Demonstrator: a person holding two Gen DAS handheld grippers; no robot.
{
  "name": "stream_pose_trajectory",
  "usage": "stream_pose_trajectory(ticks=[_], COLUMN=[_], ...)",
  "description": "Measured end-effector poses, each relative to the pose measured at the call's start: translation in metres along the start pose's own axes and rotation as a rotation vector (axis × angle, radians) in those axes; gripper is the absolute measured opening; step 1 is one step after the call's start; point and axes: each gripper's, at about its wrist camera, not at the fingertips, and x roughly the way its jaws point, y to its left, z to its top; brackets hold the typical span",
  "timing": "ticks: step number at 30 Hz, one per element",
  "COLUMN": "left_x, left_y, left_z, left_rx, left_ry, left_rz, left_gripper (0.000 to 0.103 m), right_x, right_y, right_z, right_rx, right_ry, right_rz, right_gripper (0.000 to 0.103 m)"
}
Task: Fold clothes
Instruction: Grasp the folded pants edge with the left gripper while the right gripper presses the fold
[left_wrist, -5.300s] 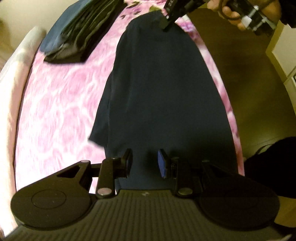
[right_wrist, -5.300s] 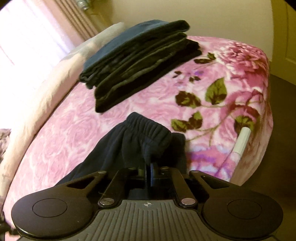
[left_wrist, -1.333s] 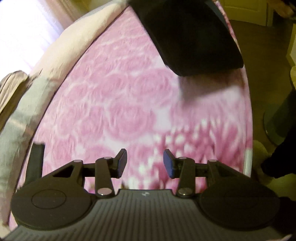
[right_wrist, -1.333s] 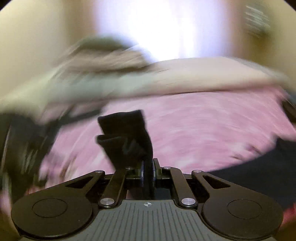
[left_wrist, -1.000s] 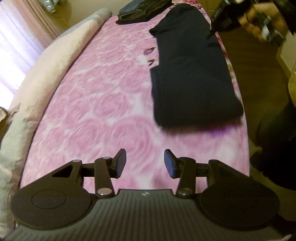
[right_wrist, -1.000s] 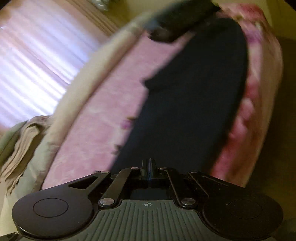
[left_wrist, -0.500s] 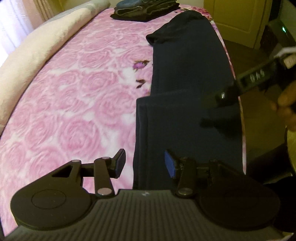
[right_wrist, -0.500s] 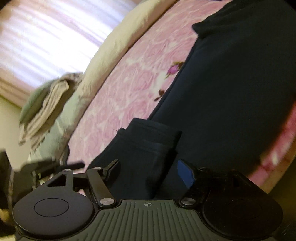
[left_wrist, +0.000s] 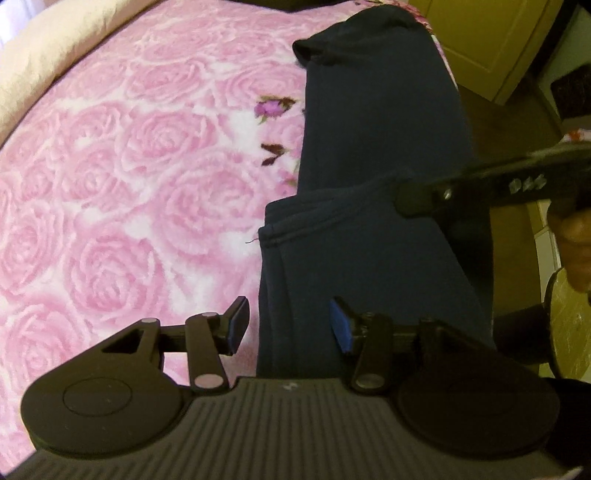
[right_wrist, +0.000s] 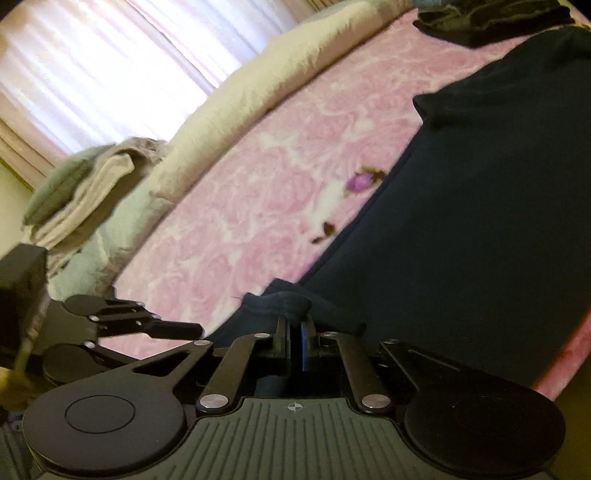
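Note:
Dark navy trousers (left_wrist: 373, 147) lie lengthwise along the right edge of the bed, their near end folded back so that a cuffed hem (left_wrist: 291, 218) lies on top. My left gripper (left_wrist: 288, 325) hovers open over the left edge of that folded part, and its pads touch nothing. My right gripper (right_wrist: 295, 325) is shut on a bunched bit of the trousers (right_wrist: 480, 221) at the hem. In the left wrist view it comes in from the right, tip (left_wrist: 406, 199) on the cloth, with a hand (left_wrist: 572, 236) holding it.
A pink rose blanket (left_wrist: 129, 166) covers the bed. A cream duvet roll (right_wrist: 277, 74) runs along the far side, with folded grey linen (right_wrist: 81, 184) at its end. Folded dark clothes (right_wrist: 491, 18) are stacked at the far end. Brown floor (left_wrist: 513, 122) and a door (left_wrist: 480, 37) lie to the right.
My left gripper came down and across the bed to the trousers' folded end. My right gripper opened wide over the hem, then closed on it.

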Motion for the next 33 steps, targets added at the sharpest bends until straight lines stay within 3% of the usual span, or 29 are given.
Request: stream_pose_trajectory(ticks=[5,6,8,9,17,18,21,28,33], left_x=[0.014,0.015,0.017,0.017,0.019,0.017,0.010,-0.029,-0.016], left_y=[0.002,0.002,0.003,0.004,0.008,0.007,0.004,-0.024,-0.052], left_z=[0.006,0.007,0.009,0.009,0.012,0.012,0.013,0.049,0.102], left_rx=[0.017,0.026,0.038,0.043,0.055,0.055,0.060,0.108,0.145], left_ry=[0.039,0.043,0.047,0.050,0.056,0.053,0.039,-0.062,-0.138], left_rz=[-0.027,-0.029,-0.039,-0.045,-0.083,-0.081,-0.064,-0.078,-0.112], left_gripper=[0.043,0.043,0.041,0.040,0.032,0.030,0.024,0.020,0.029], right_x=[0.003,0.002,-0.005,-0.006,0.016,0.017,0.013,-0.049,-0.096], right_y=[-0.010,-0.012,-0.012,-0.011,-0.015,-0.019,-0.023,-0.014,-0.063], right_z=[-0.010,-0.013,-0.016,-0.016,-0.006,-0.004,-0.003,0.014,0.041], right_rx=[0.055,0.068,0.088,0.088,0.078,0.104,0.153,0.164,0.206], right_ry=[0.034,0.040,0.021,0.018,-0.019,-0.022,-0.013,-0.120,-0.232], right_rz=[-0.040,-0.046,-0.054,-0.051,-0.001,0.013,0.056,0.054,-0.053], right_gripper=[0.007,0.024,0.045,0.046,0.046,0.020,0.014,0.014,0.014])
